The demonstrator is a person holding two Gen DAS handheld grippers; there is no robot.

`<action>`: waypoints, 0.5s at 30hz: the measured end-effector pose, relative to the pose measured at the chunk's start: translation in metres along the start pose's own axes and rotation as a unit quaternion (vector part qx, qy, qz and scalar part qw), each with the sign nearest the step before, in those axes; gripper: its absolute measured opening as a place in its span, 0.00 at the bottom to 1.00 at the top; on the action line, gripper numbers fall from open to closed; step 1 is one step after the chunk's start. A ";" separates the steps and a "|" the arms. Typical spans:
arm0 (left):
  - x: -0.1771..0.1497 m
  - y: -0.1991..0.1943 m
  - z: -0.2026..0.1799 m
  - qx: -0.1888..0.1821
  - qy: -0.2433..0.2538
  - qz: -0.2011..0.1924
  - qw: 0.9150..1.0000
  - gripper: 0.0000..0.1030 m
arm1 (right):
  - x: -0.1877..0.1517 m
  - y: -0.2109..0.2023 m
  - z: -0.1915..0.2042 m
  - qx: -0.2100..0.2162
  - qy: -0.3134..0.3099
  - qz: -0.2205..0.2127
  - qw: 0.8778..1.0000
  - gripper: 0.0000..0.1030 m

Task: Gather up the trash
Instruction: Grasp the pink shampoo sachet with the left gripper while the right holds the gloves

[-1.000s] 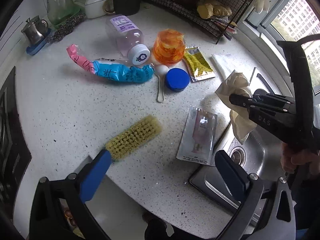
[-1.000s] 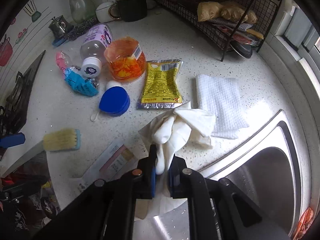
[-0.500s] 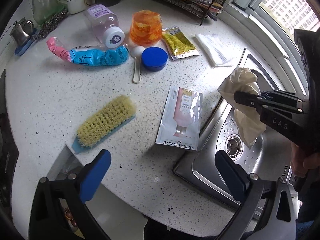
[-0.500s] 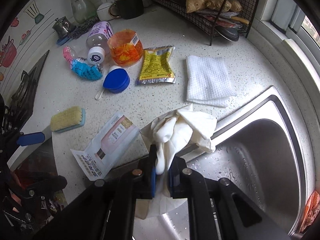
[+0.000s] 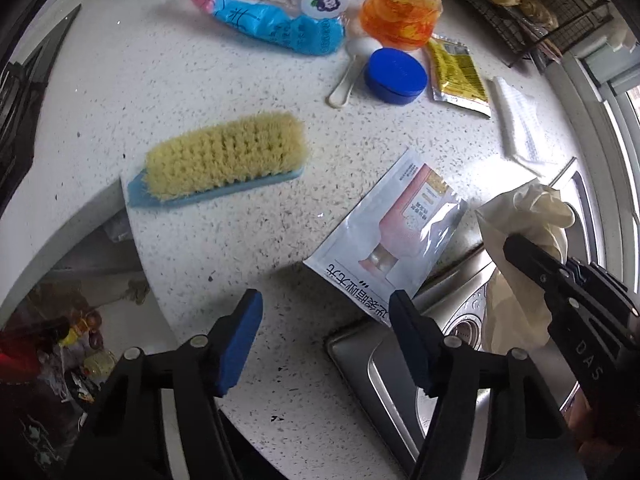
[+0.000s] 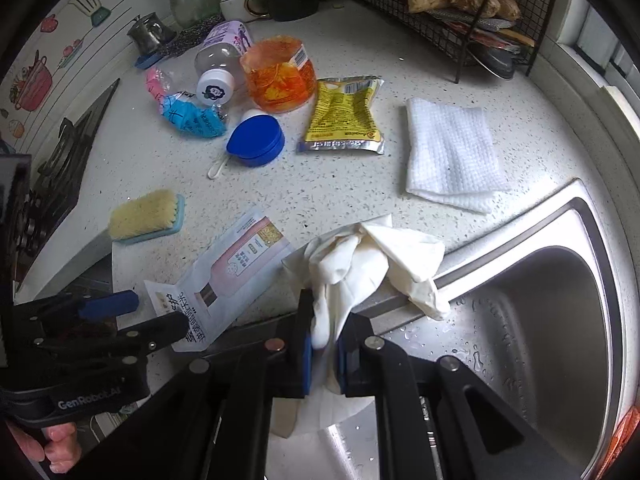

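My right gripper [image 6: 323,350] is shut on a crumpled cream glove [image 6: 360,264] and holds it over the sink's near rim; the glove also shows in the left wrist view [image 5: 528,216]. My left gripper [image 5: 326,340] is open and empty, low over the counter, its right finger at the near corner of a white and pink sachet [image 5: 394,236]. The sachet also shows in the right wrist view [image 6: 232,276]. A yellow foil packet [image 6: 344,116], a blue and pink wrapper [image 5: 272,24] and an orange plastic cup [image 5: 400,14] lie further back.
A yellow scrub brush [image 5: 224,158] lies near the counter's front edge. A blue lid [image 5: 396,76], a white spoon [image 5: 352,68], a capped bottle [image 6: 222,66] and a folded white cloth [image 6: 452,152] lie on the counter. The steel sink [image 6: 540,320] is at right, a wire rack [image 6: 460,8] behind.
My left gripper has moved forward and down toward the sachet, its jaws narrower than before. My right gripper has drawn back over the sink edge with the glove.
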State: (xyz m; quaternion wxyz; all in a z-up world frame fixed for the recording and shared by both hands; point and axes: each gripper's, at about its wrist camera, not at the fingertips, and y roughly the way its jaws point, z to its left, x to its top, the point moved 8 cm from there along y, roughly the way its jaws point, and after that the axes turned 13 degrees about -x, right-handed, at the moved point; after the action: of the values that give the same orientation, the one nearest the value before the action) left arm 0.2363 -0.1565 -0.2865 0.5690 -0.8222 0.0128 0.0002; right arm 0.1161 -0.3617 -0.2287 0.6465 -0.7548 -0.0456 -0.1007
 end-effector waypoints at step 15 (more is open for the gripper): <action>-0.012 0.004 0.006 -0.020 0.003 -0.002 1.000 0.04 | -0.010 0.011 0.009 0.012 0.001 0.016 1.000 0.08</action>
State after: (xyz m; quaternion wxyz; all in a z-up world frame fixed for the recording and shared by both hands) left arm 0.2243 -0.1523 -0.2918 0.5528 -0.8332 0.0129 -0.0036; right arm 0.1092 -0.3541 -0.2428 0.6570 -0.7477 -0.0339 -0.0906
